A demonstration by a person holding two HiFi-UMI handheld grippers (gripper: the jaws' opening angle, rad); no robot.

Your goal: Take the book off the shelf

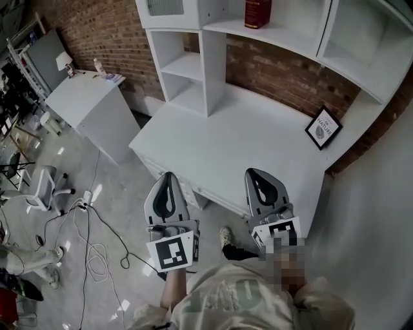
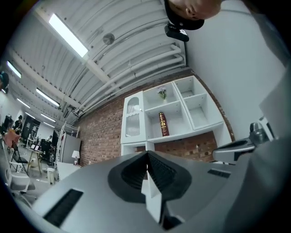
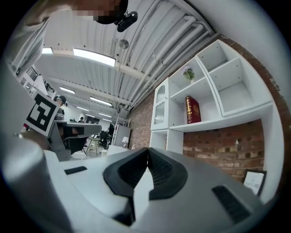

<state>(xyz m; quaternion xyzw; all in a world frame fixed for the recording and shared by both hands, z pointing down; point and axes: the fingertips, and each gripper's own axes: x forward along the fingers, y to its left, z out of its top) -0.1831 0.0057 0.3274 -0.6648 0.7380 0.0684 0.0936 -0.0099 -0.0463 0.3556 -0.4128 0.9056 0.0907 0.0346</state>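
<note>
Book: red book [image 1: 257,13] stands upright on the shelf [image 1: 293,31], top centre, well apart from you.
Left gripper [image 1: 169,180]: jaws together, empty.
Right gripper [image 1: 253,175]: jaws together, empty.
Why low: you likely haven't started the reach.

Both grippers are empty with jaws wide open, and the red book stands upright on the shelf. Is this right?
Not quite: the jaws of the left gripper and the right gripper are shut, not wide open, as each gripper view shows. Both are empty, and the red book stands upright on the shelf.
</note>
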